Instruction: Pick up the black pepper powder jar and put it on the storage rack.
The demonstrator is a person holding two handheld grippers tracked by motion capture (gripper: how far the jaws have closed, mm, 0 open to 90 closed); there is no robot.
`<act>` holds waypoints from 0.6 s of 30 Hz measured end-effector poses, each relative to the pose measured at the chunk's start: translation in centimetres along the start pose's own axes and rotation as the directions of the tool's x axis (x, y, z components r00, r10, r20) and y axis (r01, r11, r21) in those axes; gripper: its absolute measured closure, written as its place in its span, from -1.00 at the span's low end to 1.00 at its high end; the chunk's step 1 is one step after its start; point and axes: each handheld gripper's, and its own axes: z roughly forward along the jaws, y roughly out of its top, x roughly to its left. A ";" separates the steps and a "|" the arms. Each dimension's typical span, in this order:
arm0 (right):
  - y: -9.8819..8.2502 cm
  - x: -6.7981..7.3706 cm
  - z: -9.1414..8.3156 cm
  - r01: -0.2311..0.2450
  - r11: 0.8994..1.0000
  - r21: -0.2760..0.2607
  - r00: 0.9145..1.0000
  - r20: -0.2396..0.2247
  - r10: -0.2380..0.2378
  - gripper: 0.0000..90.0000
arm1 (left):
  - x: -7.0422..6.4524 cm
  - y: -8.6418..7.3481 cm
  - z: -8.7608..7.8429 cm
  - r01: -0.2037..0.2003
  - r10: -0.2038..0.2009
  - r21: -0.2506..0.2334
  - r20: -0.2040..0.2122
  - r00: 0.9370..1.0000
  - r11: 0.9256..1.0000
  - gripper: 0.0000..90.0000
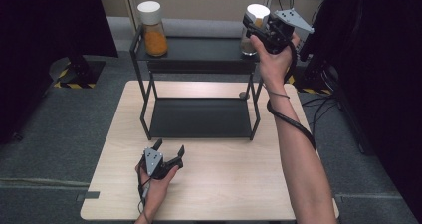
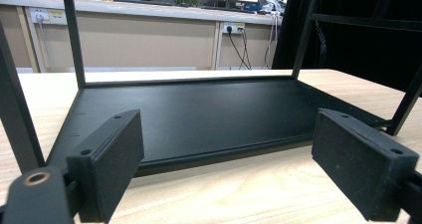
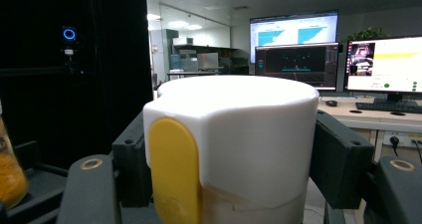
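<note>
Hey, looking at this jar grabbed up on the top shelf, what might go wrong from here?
1. The right tool clamps the jar only around its white cap; the cap might loosen or slip under the jar's weight.
2. The jar stands at the top shelf's right end, so a sideways nudge may tip it off.
3. The rack posts are close and could be bumped.

Counter [image 1: 219, 184]: pale wood-grain top, smooth, low sheen. Shelf rack [image 1: 199, 118]: black metal frame and trays, matt. Right jar's lid [image 3: 239, 129]: white plastic, smooth and matt, with a glossy yellow plastic tab [image 3: 174, 174]. Left jar [image 1: 153, 32]: clear, glossy body, white matt lid. Gripper pads [image 2: 361, 162]: black, finely textured rubber-like surface.
</note>
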 end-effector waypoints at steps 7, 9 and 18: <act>-0.2 -0.1 0.5 -0.002 1.000 0.004 1.000 0.012 0.002 -0.31 | 0.0 0.0 0.0 -0.001 0.001 0.000 0.001 1.000 1.000 -0.72; -0.2 -0.1 0.6 -0.001 1.000 0.005 1.000 0.017 0.000 -0.31 | 0.0 0.0 0.0 -0.001 0.001 0.000 0.000 1.000 1.000 -0.72; -0.7 0.2 0.9 0.019 1.000 0.005 1.000 0.020 -0.019 -0.31 | 0.0 0.0 0.0 -0.004 0.004 -0.003 0.001 1.000 1.000 -0.72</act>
